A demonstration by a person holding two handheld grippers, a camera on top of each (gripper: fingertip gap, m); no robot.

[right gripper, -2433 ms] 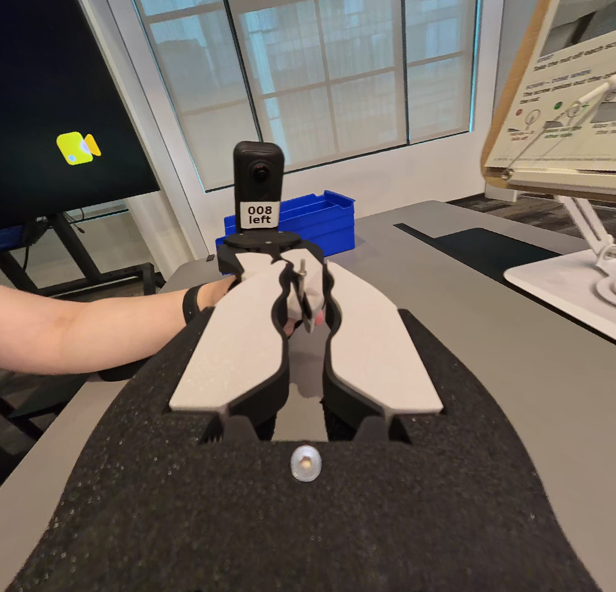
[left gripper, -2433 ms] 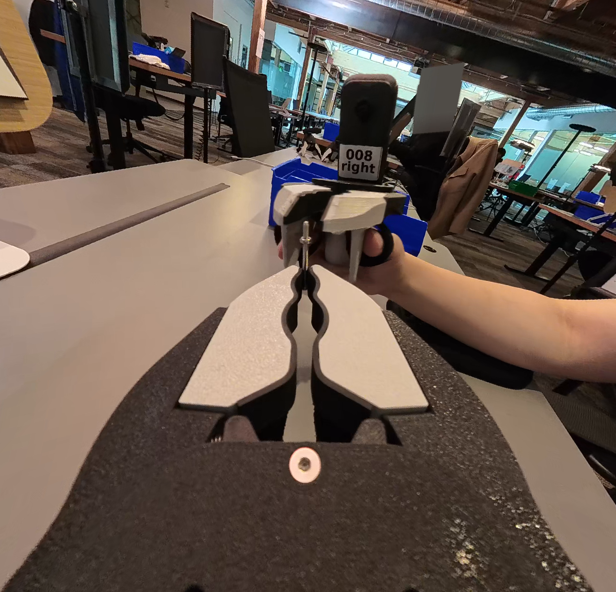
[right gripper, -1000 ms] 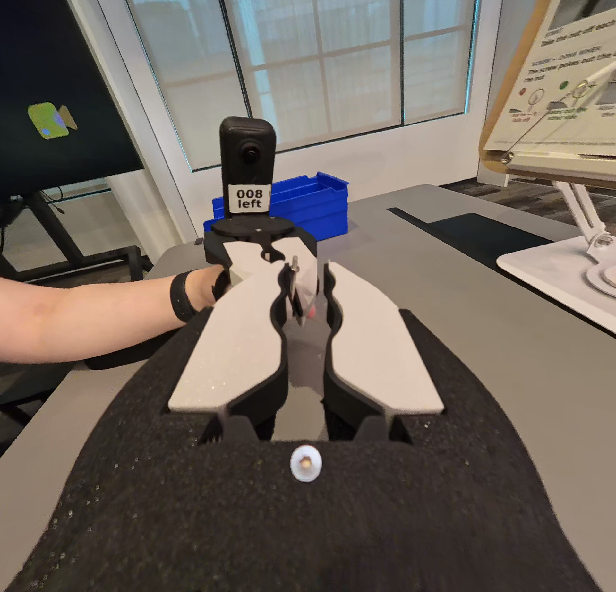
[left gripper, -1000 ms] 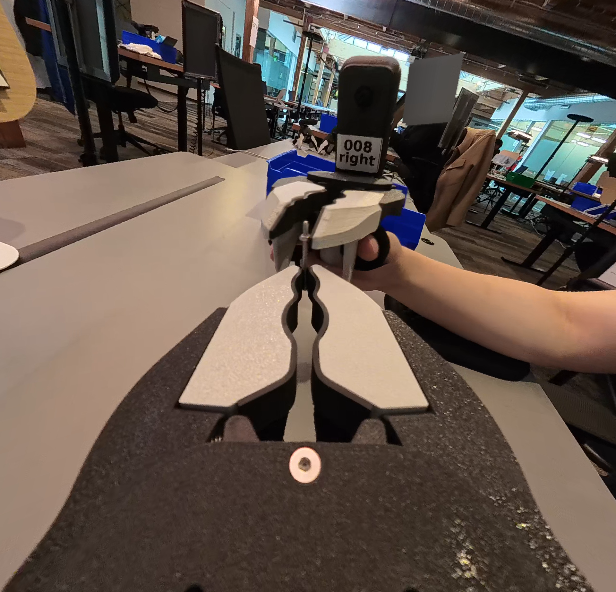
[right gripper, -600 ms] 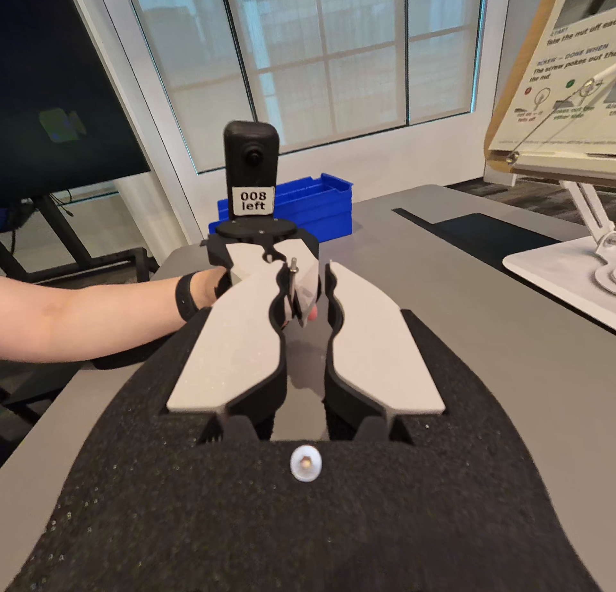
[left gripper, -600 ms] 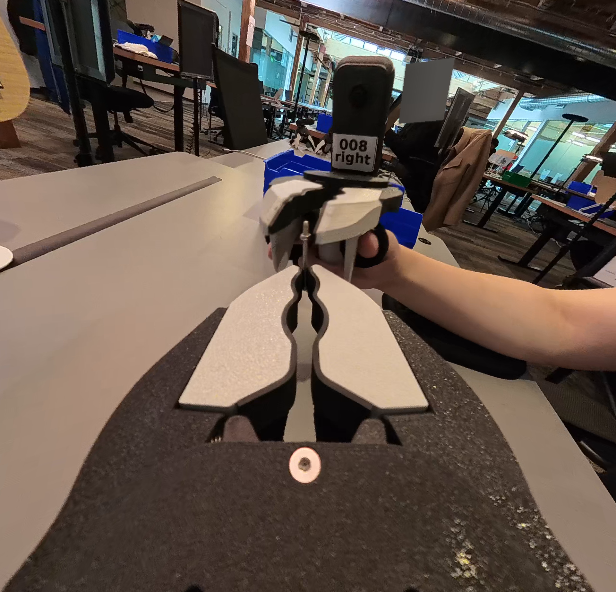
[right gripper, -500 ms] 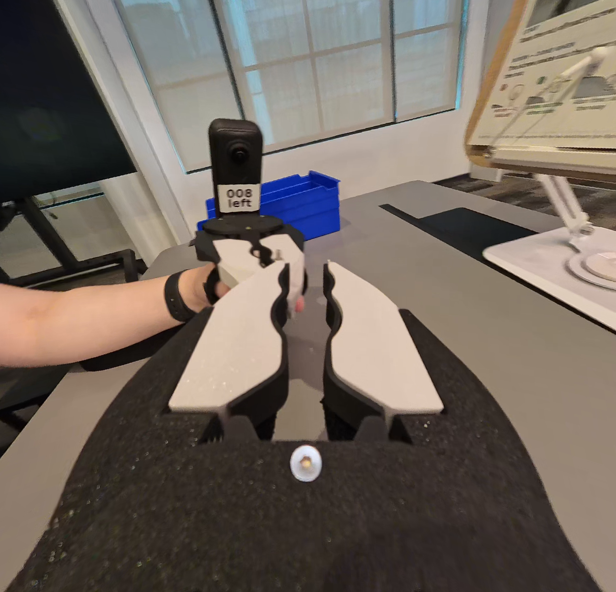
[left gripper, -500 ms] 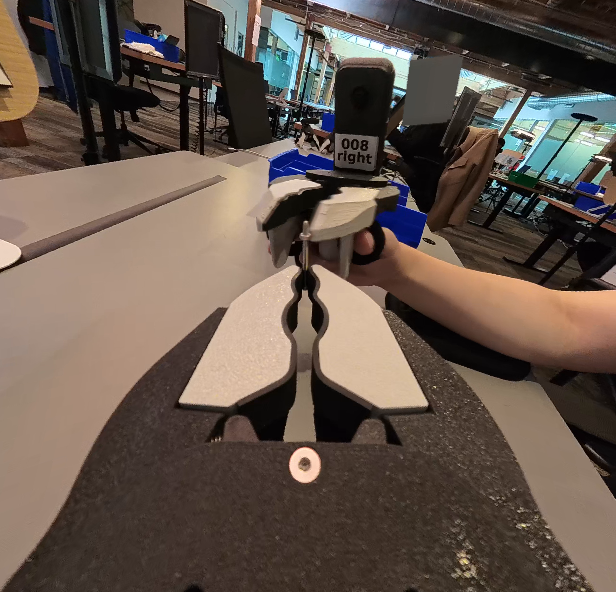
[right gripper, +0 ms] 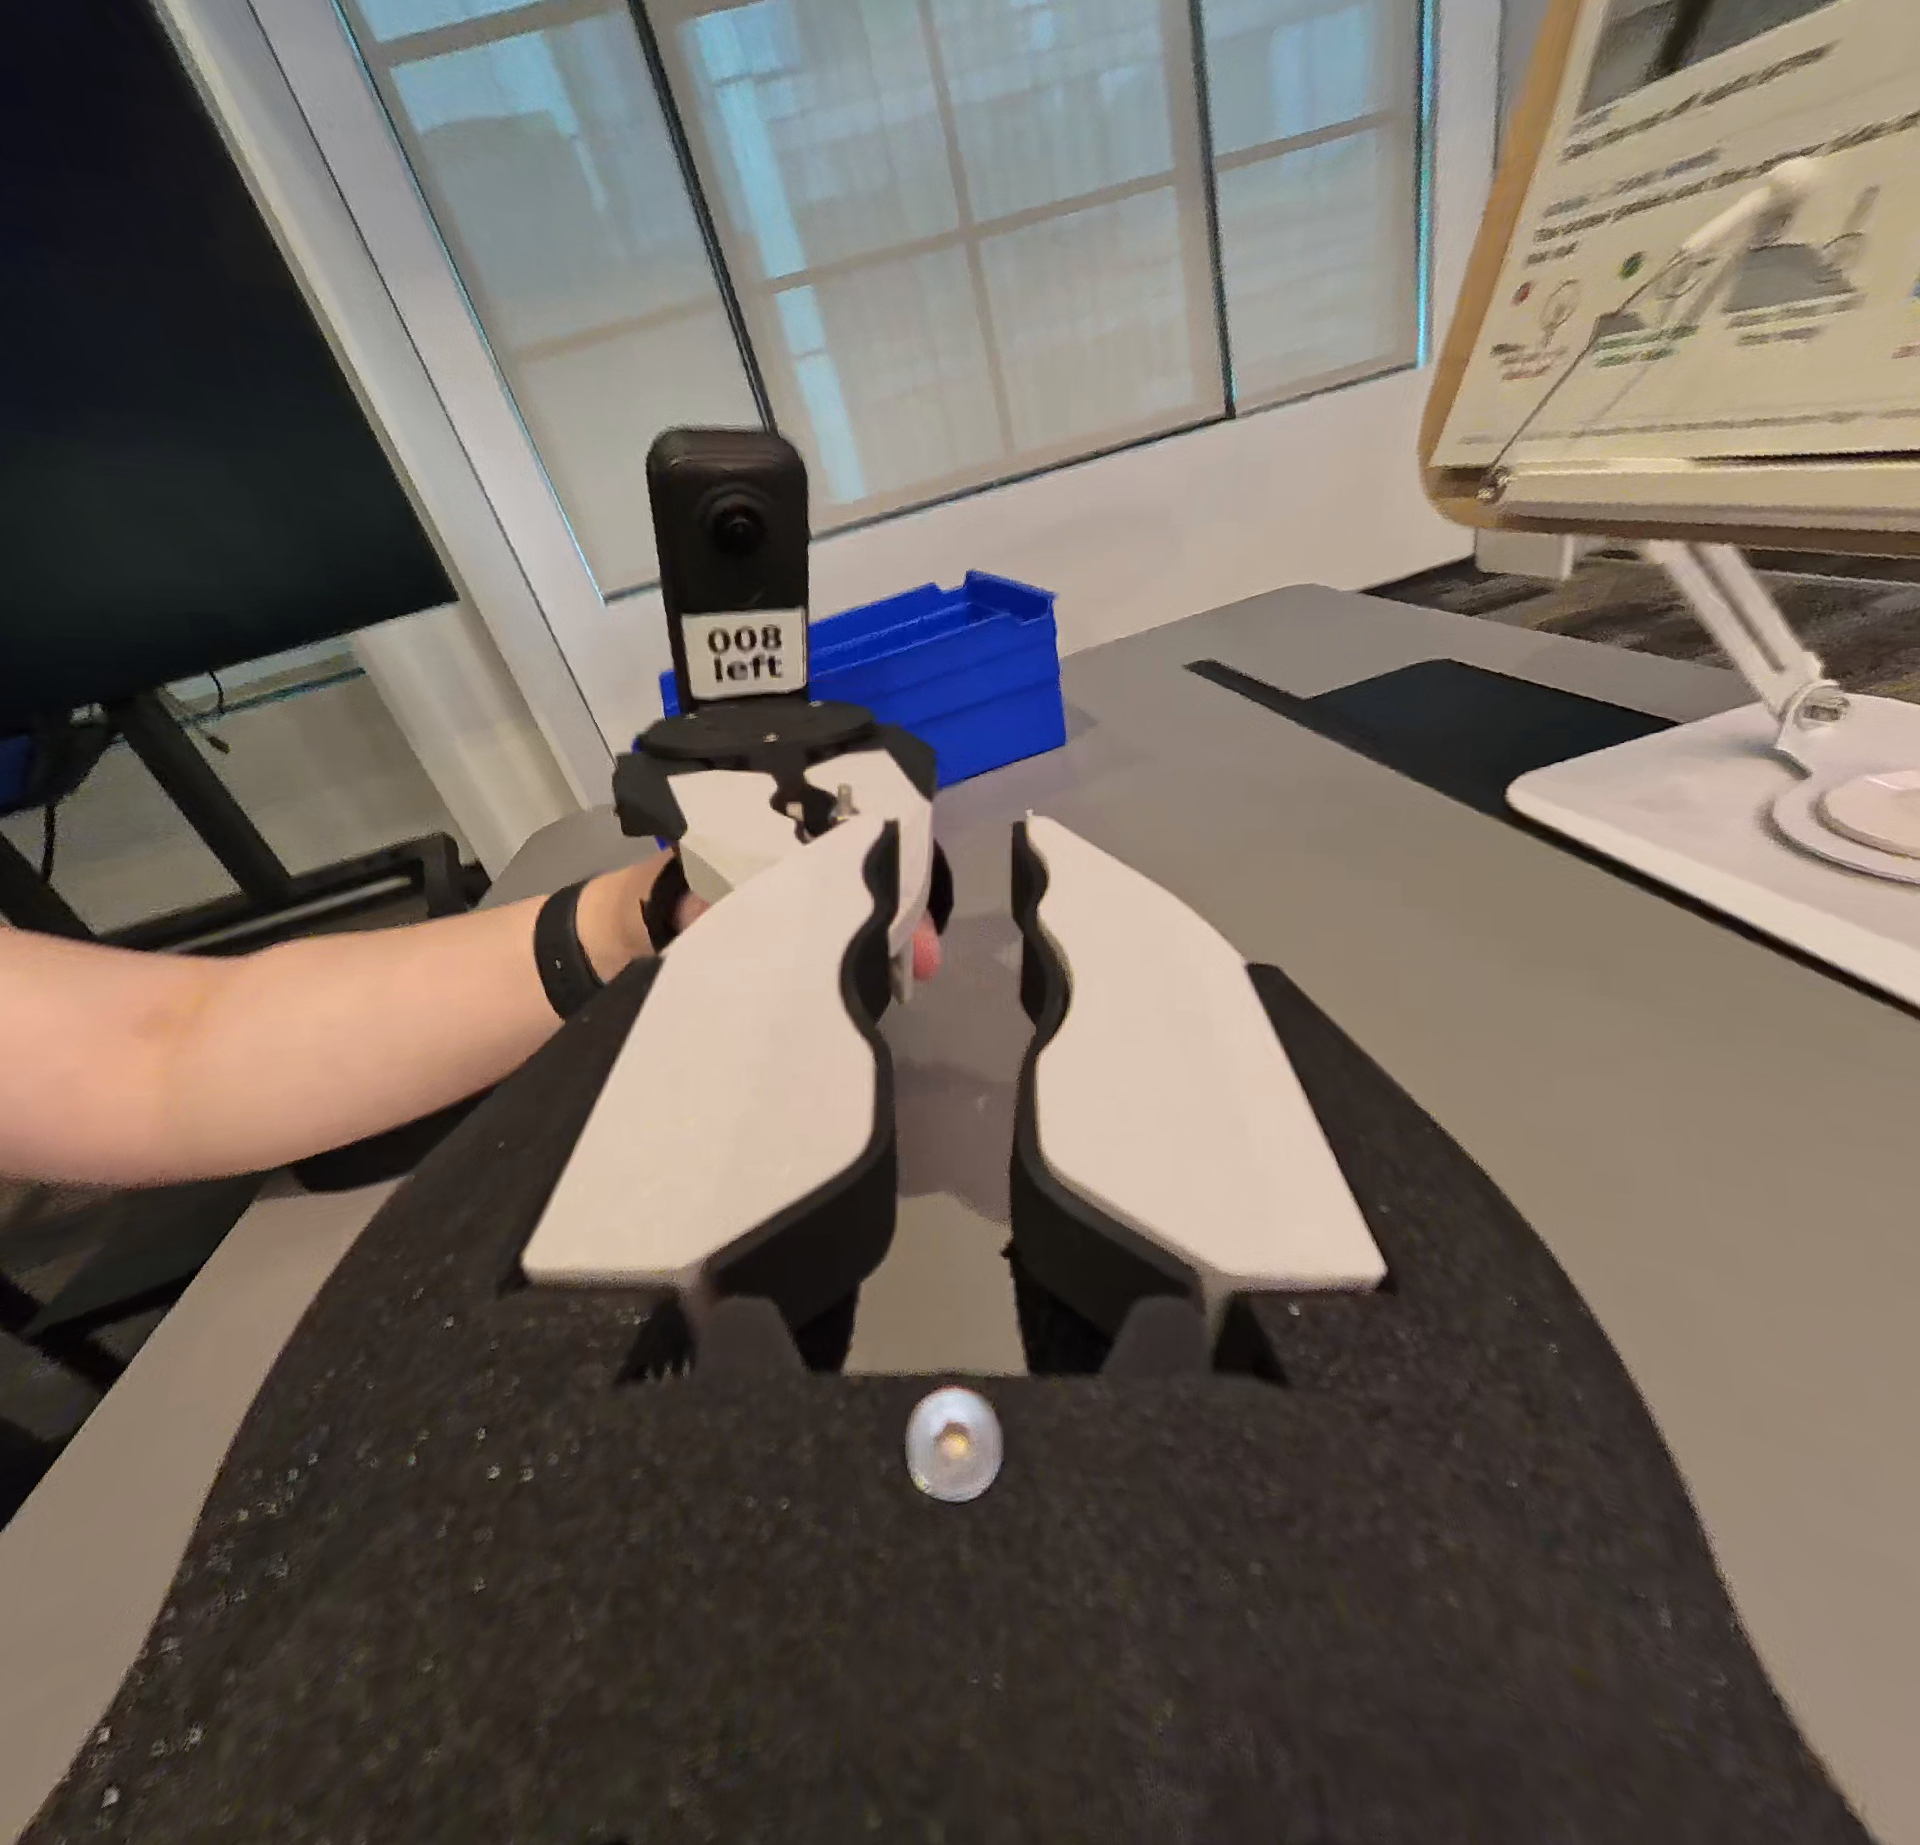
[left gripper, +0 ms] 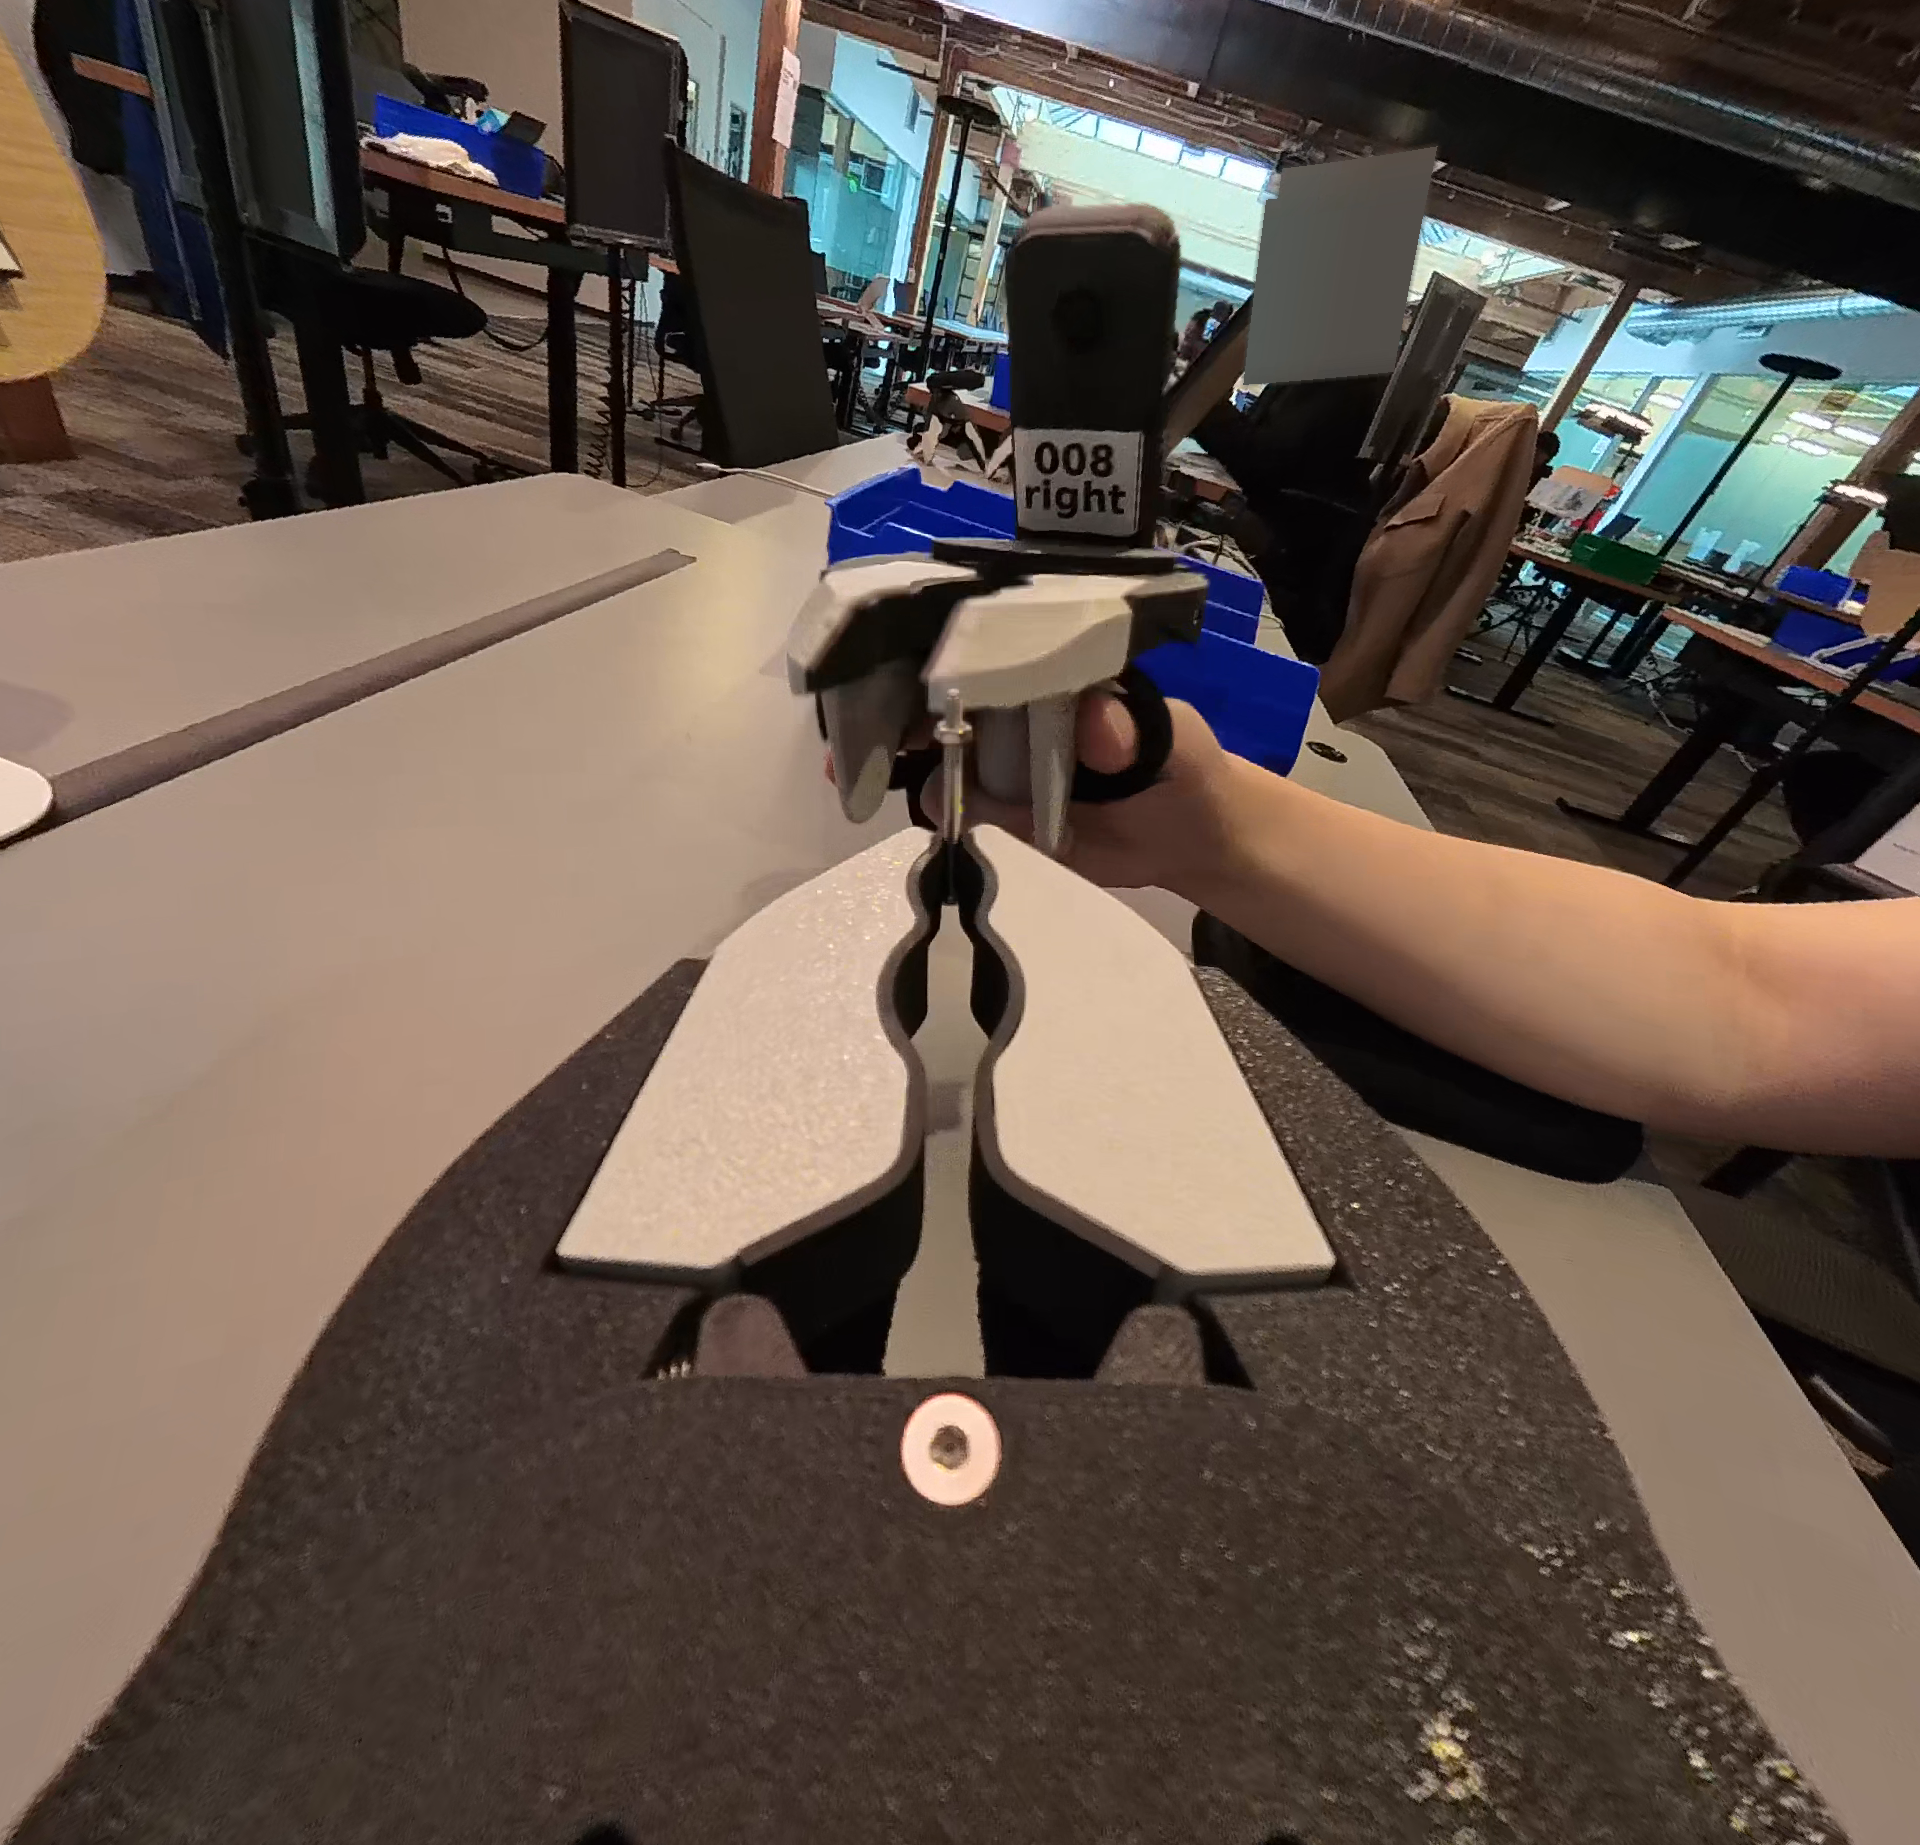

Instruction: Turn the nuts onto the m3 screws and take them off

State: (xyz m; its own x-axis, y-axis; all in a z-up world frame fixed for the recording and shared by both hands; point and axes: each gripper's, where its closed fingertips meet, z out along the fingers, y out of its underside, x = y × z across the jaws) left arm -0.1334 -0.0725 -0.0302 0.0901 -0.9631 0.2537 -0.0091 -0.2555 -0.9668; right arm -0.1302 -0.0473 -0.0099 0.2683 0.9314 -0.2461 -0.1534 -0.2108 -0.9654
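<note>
**Inspector A:** Left wrist view first. Left gripper: fingers drawn nearly together, clamped at the tips on the lower end of the screw. Screw stands upright, shank rising clear above the tips. A nut sits near its top end, just under the tip.

**Inspector B:** Contact between screw and the other tool?

**Inspector A:** Right gripper is seen head-on beyond the screw, held in a hand. Its fingers hang down either side of the screw, a clear gap between them. I cannot tell from this view whether either finger touches the nut.

**Inspector B:** Surroundings, left to right?

**Inspector A:** Grey table at left, blue bins behind the right gripper, forearm entering from the right.

**Inspector B:** Right wrist view. Forearm with a black wristband at left. Left gripper beyond it, somewhat blurred; the screw shows only as a small metal stub at its pinched tips. Nut not resolvable here.

**Inspector A:** And the right gripper's own fingers?

**Inspector B:** Right gripper: fingers spread, released, nothing between them but bare table. The left gripper lies behind and partly hidden by its left finger, off the gap. Blue bin behind; a stand carrying a printed board at right.
</note>
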